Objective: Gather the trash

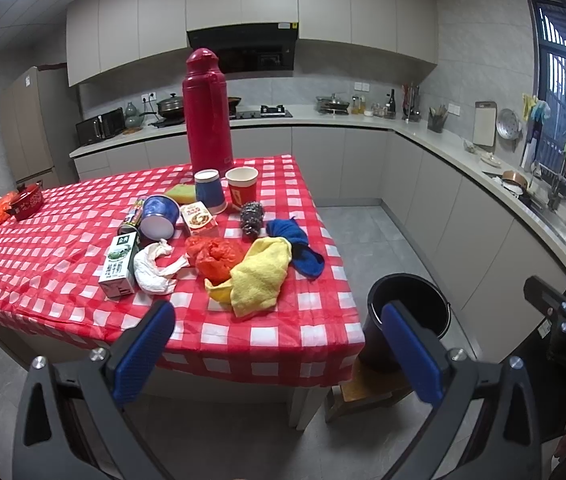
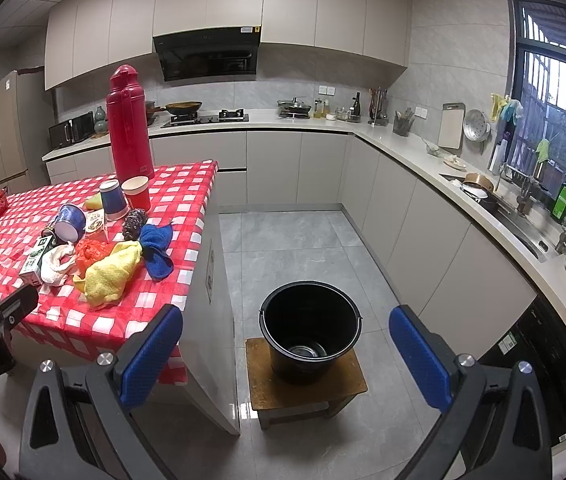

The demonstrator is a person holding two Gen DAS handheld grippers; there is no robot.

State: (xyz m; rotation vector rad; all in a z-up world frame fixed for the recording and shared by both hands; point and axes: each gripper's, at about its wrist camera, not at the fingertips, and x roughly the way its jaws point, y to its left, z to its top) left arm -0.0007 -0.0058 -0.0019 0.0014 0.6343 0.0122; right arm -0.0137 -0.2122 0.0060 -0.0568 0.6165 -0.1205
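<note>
On the red-checked table [image 1: 63,256] lie a milk carton [image 1: 119,266], a crumpled white tissue [image 1: 155,266], a crumpled orange plastic bag [image 1: 213,256], a small snack box [image 1: 198,218], a can [image 1: 133,220] and paper cups, one blue cup [image 1: 159,216] tipped over. A black bucket [image 2: 310,330] stands on a low wooden stool [image 2: 307,390] beside the table. My left gripper [image 1: 279,354] hangs open in front of the table edge. My right gripper [image 2: 287,354] is open above the floor, facing the bucket. Neither holds anything.
A tall red thermos [image 1: 207,110], an upright blue cup [image 1: 209,191], a red cup [image 1: 241,185], a steel scourer [image 1: 251,218], a sponge [image 1: 182,193], yellow cloth [image 1: 259,276] and blue cloth [image 1: 295,246] share the table. Kitchen counters run along the back and right walls.
</note>
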